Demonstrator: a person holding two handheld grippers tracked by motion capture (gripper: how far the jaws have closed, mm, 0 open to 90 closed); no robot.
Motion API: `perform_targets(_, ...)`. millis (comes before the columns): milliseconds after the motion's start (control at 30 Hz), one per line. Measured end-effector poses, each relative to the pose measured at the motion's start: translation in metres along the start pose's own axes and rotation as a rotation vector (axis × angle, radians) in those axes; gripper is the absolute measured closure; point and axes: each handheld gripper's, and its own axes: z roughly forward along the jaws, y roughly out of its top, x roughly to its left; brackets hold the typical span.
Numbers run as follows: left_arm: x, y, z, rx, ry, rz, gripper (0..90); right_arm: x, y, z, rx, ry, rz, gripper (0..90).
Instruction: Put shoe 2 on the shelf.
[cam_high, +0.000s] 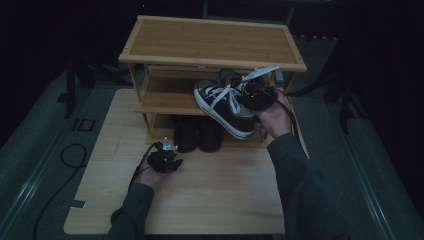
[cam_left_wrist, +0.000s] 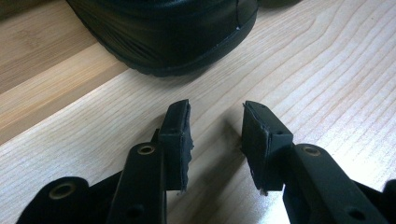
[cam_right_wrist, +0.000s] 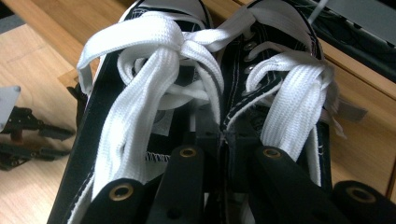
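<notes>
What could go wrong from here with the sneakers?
1. The right gripper pinches both sneakers only by their inner collars, so one could slip free.
2. The hanging toes sit level with the rack middle shelf edge and could snag on it.
3. Loose white laces may catch.

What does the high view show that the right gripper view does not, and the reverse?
High view gives: the shoe rack's top shelf, two black boots on its bottom shelf, and the person's sleeves.
Right gripper view gives: the right gripper close up, jaws shut on the inner collars of both sneakers, and the metal eyelets.
Both give: the black sneakers with white laces, held up by that gripper, and the left gripper low over the table.
</notes>
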Motion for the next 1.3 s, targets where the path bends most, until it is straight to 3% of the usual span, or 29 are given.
perform_targets(500,0.0,0.0,0.0,-0.003,0.0,-0.001,62.6,0.005,0.0,0.004,-0.019,-0.073,0.045,86.0)
perform_targets(867,0.0,-0.001,0.0,-0.002,0.0,0.001,62.6,0.011,-0.001,0.005,-0.032,-0.153,0.179,84.2)
perform_targets(967,0.0,-0.001,0.0,-0.004,0.002,-0.003,62.6,0.009,-0.001,0.004,-0.026,-0.133,0.165,73.9)
perform_targets(1300,0.0,-0.001,0.0,-0.003,-0.001,0.0,62.5,0.002,-0.002,-0.001,-0.016,-0.054,0.089,58.7)
